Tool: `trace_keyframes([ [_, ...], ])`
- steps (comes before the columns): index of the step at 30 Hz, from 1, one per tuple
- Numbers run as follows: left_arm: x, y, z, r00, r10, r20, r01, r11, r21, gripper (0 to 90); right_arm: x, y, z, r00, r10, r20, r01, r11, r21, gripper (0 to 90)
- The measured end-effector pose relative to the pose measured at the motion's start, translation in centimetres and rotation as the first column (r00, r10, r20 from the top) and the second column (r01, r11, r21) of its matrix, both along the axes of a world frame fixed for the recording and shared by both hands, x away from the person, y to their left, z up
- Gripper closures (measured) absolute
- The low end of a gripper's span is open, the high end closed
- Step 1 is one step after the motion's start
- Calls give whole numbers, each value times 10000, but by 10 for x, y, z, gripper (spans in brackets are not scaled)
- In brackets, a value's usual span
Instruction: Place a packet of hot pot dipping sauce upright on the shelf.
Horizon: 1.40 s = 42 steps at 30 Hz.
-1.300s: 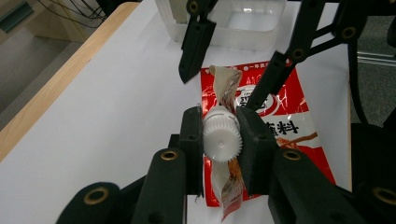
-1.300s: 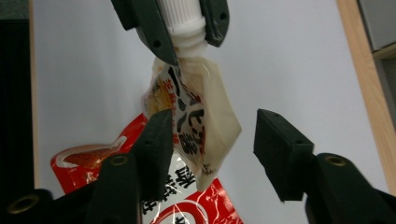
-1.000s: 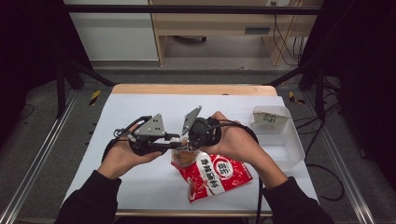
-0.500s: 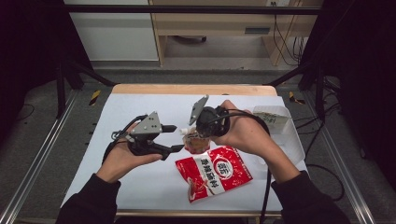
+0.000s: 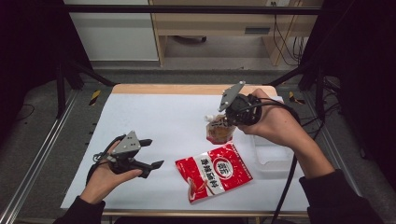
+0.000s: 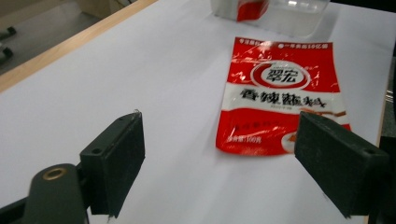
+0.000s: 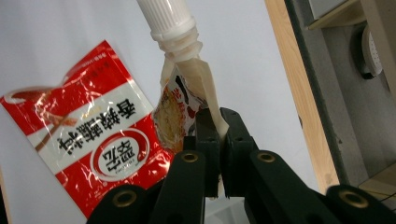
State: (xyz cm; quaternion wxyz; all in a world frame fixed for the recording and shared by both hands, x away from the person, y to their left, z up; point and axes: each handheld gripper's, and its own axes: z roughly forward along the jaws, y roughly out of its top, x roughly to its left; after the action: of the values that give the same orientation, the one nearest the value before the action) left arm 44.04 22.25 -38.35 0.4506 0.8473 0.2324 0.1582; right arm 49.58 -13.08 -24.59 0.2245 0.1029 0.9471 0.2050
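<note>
White paper is covering the table [image 5: 154,116] I am working over. My right gripper [image 7: 218,122] is clamping the edge seam of a small spouted sauce pouch with a white ribbed cap [image 7: 186,88], hanging it above the sheet near a clear plastic tray [image 5: 271,154]. My left gripper [image 6: 219,168], jaws having just been opening, is standing wide with nothing between them. I am judging the flat red foil seasoning packet [image 6: 282,95] to lie straight ahead of those jaws, long axis running away. Its label is reading clearly in the left gripper view; the pinch is showing in the right gripper view
</note>
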Motion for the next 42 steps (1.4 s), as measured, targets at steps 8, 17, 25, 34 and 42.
trace_keyframes([
  [8, -12, 31, -26, 9970, 759, -180, -761, 9971, -69, 156, 4, -34, -6, 9985, -552, -56, 550, 9983, -202, 879],
  [17, -16, 48, -47, 9898, 1397, -281, -1403, 9899, -191, 152, 8, -67, -9, 9942, -1072, -82, 1068, 9937, -324, 879],
  [25, -15, 52, -53, 9880, 1487, -421, -1491, 9888, -56, 151, 17, -87, -15, 9901, -1381, -235, 1369, 9894, -486, 880],
  [34, -14, 54, -55, 9869, 1531, -504, -1536, 9881, -56, 151, 27, -100, -10, 9866, -1617, -218, 1607, 9861, -434, 879],
  [42, -14, 55, -56, 9870, 1522, -513, -1527, 9882, -72, 151, 37, -110, -4, 9821, -1881, -41, 1875, 9801, -649, 879],
])
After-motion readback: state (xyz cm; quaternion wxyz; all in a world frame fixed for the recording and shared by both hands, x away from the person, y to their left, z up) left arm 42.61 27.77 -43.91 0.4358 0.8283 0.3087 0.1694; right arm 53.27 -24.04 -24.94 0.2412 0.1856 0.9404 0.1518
